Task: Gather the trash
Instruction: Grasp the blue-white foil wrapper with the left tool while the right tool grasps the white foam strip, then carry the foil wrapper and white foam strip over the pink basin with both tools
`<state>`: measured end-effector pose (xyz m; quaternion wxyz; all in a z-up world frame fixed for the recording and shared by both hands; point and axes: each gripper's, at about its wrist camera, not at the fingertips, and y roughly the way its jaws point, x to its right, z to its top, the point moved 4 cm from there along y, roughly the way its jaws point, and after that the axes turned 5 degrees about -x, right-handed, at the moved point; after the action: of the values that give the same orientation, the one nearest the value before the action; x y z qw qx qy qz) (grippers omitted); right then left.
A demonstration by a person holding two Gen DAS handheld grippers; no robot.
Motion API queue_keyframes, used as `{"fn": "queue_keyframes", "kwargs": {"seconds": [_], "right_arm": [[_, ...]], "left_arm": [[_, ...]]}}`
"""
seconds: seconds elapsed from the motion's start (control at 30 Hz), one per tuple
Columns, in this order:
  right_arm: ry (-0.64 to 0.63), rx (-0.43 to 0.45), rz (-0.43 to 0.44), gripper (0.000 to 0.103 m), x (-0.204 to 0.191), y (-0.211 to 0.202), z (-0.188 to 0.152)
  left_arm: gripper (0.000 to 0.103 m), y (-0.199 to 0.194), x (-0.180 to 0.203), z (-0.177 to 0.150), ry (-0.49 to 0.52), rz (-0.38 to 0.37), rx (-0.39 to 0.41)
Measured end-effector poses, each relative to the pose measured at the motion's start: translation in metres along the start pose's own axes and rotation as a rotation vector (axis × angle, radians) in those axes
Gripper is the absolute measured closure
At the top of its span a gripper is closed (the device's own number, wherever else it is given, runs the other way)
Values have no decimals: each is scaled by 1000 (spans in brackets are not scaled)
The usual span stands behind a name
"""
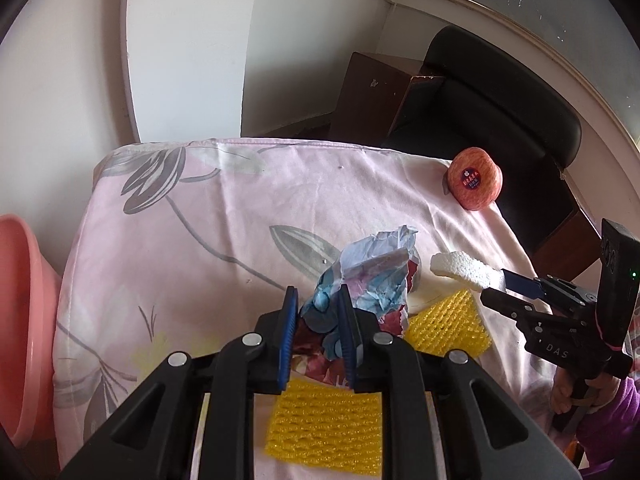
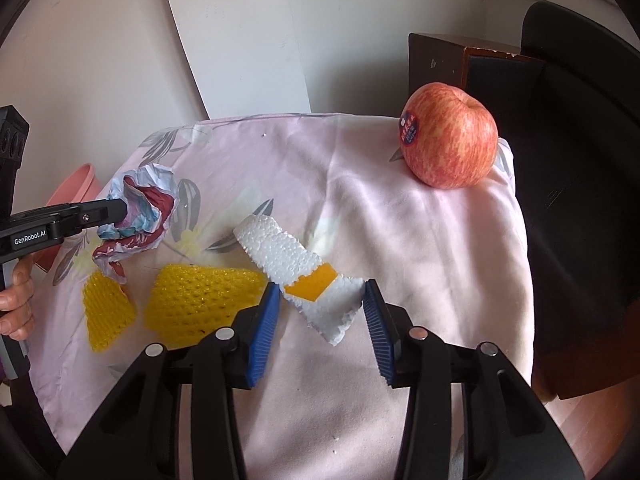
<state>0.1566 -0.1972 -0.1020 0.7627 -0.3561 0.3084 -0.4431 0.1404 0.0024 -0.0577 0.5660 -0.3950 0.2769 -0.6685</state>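
A person's left gripper (image 1: 318,334) has its jaws clenched on a crumpled paper wrapper (image 1: 372,276), printed in blue, white and dark red, lifted just clear of the pink floral cloth (image 1: 208,240) that covers the bench. The right gripper (image 2: 320,330) hovers over the near part of the bench, its jaws released on either side of a white foam net sleeve (image 2: 296,268), the pads not pressing on it. An orange-yellow scrap (image 2: 314,286) lies across that sleeve. Two yellow foam nets (image 2: 200,300) rest on the cloth towards the bench's near left side. A red apple (image 2: 448,136) with a sticker sits at the far right corner. A pink basin (image 1: 20,320) stands beyond the left edge.
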Motion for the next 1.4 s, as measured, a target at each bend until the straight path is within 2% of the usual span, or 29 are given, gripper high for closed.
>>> {"fn": "queue_keyframes", "kwargs": {"seconds": [0.27,0.53,1.0,1.4], "right_arm": [[20,44,30,59,-18,-24,-5],[-3,54,48,59,-54,-34,-10],[-105,64,86,59,-120,-37,-6],[-187,62,101,59,-167,-32,5]], "left_arm": [[85,-23,-6,-12,-39,21,38],[85,-55,-12,-24,-41,90,92],[85,-94,-46,-50,-126,166,140],[85,-113,-77,-57,-188,226,186]]}}
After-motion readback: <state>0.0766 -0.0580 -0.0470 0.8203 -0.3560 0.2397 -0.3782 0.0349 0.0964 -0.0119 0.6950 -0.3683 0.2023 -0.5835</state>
